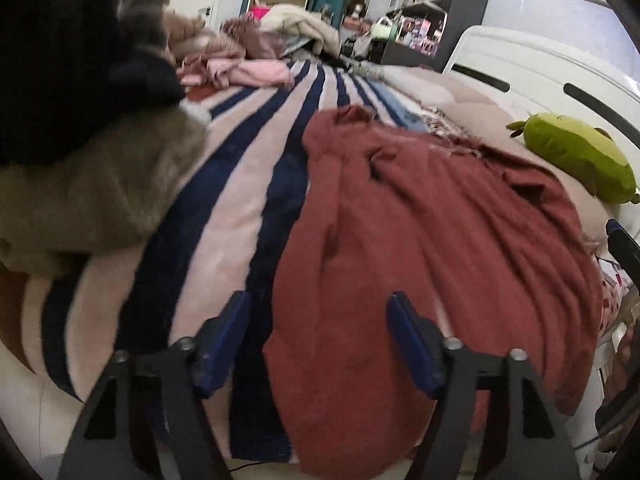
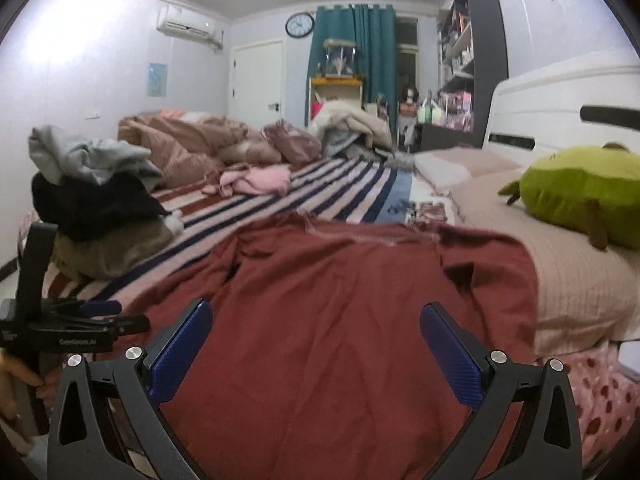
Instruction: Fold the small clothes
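A rust-red garment (image 1: 420, 248) lies spread and wrinkled on the striped bed cover (image 1: 248, 184); it also shows in the right wrist view (image 2: 340, 320). My left gripper (image 1: 318, 304) is open and empty, hovering over the garment's near left edge. My right gripper (image 2: 316, 312) is open and empty above the garment's near part. The left gripper shows side-on at the left of the right wrist view (image 2: 92, 312). A stack of folded clothes (image 2: 100, 208), grey on black on olive, sits at the left of the bed.
A green plush toy (image 2: 580, 196) lies on the beige pillow (image 2: 560, 280) at the right, by the white headboard (image 2: 560, 100). Pink clothes (image 2: 256, 180) and bundled quilts (image 2: 192, 140) lie farther up the bed. Shelves (image 2: 468, 40) stand at the back.
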`<state>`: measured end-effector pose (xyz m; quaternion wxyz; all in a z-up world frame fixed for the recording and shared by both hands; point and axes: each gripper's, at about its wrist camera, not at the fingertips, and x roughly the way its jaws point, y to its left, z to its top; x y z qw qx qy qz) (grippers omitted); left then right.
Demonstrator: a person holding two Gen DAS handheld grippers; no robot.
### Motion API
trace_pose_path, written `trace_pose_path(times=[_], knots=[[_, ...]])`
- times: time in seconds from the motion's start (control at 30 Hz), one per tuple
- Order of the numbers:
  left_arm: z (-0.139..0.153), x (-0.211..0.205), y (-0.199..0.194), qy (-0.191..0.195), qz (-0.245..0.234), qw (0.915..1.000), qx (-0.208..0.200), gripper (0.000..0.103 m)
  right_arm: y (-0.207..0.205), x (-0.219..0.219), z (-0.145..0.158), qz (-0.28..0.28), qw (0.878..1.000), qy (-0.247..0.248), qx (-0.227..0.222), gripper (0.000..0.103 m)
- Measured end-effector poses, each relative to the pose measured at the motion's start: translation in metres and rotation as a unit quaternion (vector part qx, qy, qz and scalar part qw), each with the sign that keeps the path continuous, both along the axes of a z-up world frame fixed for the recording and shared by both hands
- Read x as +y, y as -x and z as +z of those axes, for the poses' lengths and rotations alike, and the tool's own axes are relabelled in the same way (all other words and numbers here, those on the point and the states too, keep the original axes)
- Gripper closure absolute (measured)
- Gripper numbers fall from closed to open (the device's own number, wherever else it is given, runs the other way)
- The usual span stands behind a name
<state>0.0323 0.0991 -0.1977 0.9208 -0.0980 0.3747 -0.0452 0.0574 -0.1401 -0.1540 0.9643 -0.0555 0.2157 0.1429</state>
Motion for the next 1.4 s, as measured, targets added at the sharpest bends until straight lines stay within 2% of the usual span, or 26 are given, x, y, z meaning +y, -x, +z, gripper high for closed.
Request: trace_pose_path(times=[0.1,0.17,0.27,0.37,0.47,0.57,0.6,0.7,0.8,0.87,0.97,1.07,1.2,1.3,1.37,1.4], knots=[[-0.002,0.0,-0.001,-0.006,-0.002,1.0,-0.006,0.068,-0.007,-0.002,-0.006,-0.001,1.0,-0.008,0.011,0.0],[-0.002,-0.002,-0.001,-0.006,-0.011,0.9999,-0.003,0.096,-0.011,-0.002,-0.009,-0.004,1.0,-0.006,0.015,0.0],[0.002,-0.005,-0.002,-0.009,-0.018,0.9998,-0.007,0.102,-0.015,0.0,-0.01,-0.004,1.0,-0.006,0.018,0.0],[0.011,-0.006,-0.001,-0.013,-0.014,0.9996,-0.02,0.102,-0.016,-0.002,-0.011,-0.008,1.0,-0.011,0.019,0.0],[0.035,-0.002,0.0,-0.011,-0.006,0.9988,-0.047,0.102,-0.015,-0.007,-0.012,-0.008,1.0,-0.018,0.019,0.0],[0.07,-0.014,0.0,-0.047,-0.022,0.9956,-0.079,0.102,-0.011,-0.018,-0.01,0.013,0.999,-0.037,0.019,0.0],[0.084,-0.022,-0.003,-0.057,-0.031,0.994,-0.088,0.102,-0.009,-0.021,-0.009,0.017,0.999,-0.041,0.018,0.0],[0.119,-0.051,-0.017,-0.051,-0.077,0.9902,-0.105,0.102,-0.003,-0.036,-0.007,0.012,0.999,-0.051,0.005,0.0],[0.137,-0.092,-0.037,-0.014,-0.139,0.9853,-0.097,0.102,0.003,-0.055,-0.006,0.008,0.998,-0.064,0.004,0.0],[0.134,-0.12,-0.052,0.009,-0.178,0.9812,-0.073,0.102,0.005,-0.07,-0.005,0.003,0.998,-0.07,0.006,0.0],[0.111,-0.16,-0.073,0.029,-0.216,0.9755,-0.03,0.102,0.007,-0.087,-0.009,0.002,0.998,-0.06,0.011,0.0],[0.083,-0.184,-0.089,0.018,-0.224,0.9744,0.001,0.101,0.009,-0.099,-0.014,-0.003,0.999,-0.044,0.013,0.0],[0.051,-0.192,-0.098,0.029,-0.227,0.9726,0.044,0.097,0.008,-0.108,-0.018,-0.014,0.999,-0.039,0.015,0.0],[0.04,-0.195,-0.091,0.024,-0.23,0.9712,0.057,0.083,0.006,-0.112,-0.019,-0.012,0.998,-0.051,0.018,0.0],[0.04,-0.193,-0.086,0.026,-0.23,0.9715,0.052,0.062,0.006,-0.112,-0.019,-0.011,0.998,-0.052,0.016,0.0],[0.044,-0.19,-0.082,0.028,-0.227,0.9724,0.045,0.058,0.007,-0.112,-0.019,-0.011,0.999,-0.049,0.015,0.0]])
